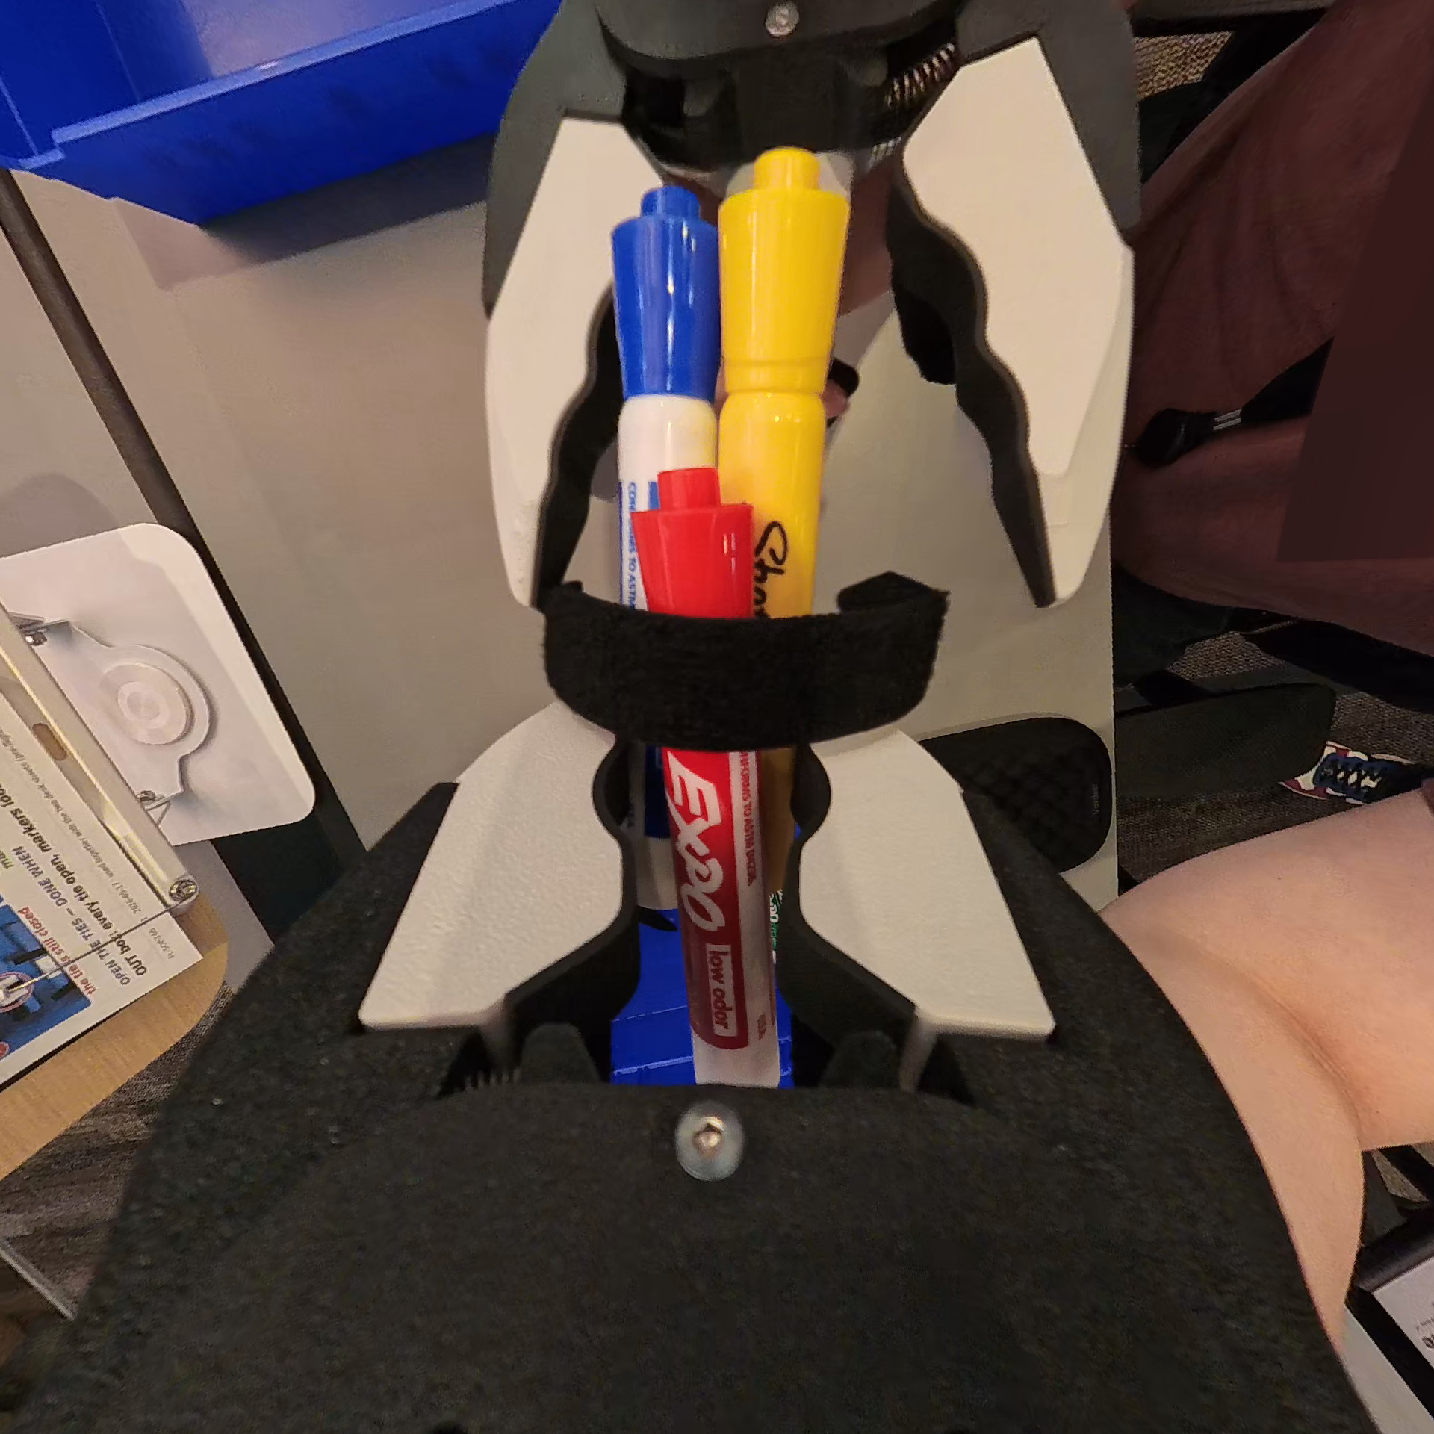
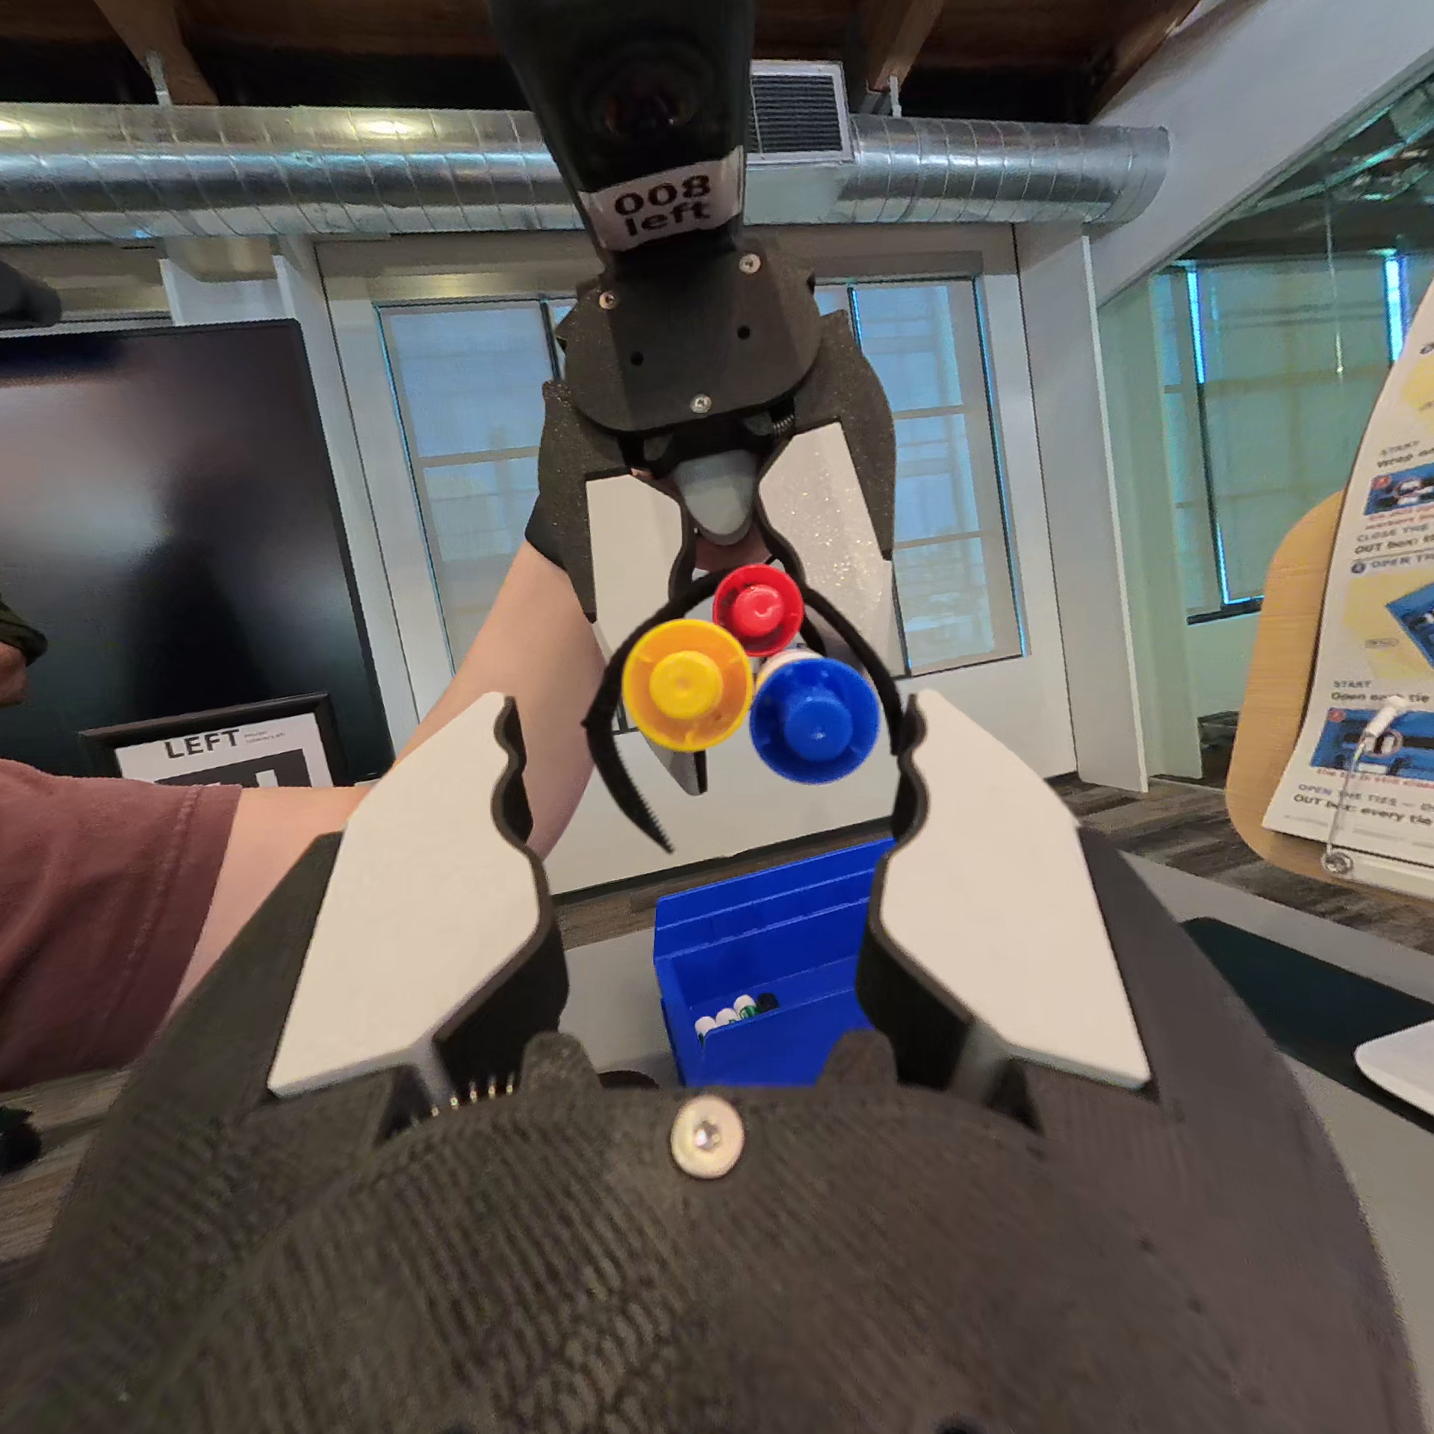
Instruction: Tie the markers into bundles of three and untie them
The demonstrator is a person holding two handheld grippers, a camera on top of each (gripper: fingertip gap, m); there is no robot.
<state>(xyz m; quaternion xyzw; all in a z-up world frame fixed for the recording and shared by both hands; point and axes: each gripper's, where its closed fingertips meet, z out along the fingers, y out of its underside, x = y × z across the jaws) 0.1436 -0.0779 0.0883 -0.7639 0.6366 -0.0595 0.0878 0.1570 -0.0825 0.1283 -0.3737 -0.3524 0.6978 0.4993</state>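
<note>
My left gripper point(image 1: 710, 776) is shut on a bundle of three markers and holds it upright off the table: a red marker point(image 1: 698, 776), a blue marker point(image 1: 667, 326) and a yellow marker point(image 1: 776, 372). A black hook-and-loop strap point(image 1: 737, 667) loops loosely around them, with one end sticking out. My right gripper point(image 2: 714, 710) is open and faces the marker caps head on. Its fingers point(image 1: 528, 403) straddle the bundle, and one fingertip point(image 2: 908, 737) touches the strap point(image 2: 628, 791). The caps point at the right wrist camera: red point(image 2: 756, 609), yellow point(image 2: 687, 683), blue point(image 2: 815, 722).
A blue bin point(image 2: 768, 970) stands on the white table point(image 1: 310, 388) below the bundle, with several markers point(image 2: 733, 1013) inside. An instruction sheet in a clear stand point(image 1: 70, 931) is at the left. The person's arm point(image 1: 1241, 1009) and an office chair point(image 1: 1210, 745) are at the right. My two grippers' fingertips are within a few centimetres of each other.
</note>
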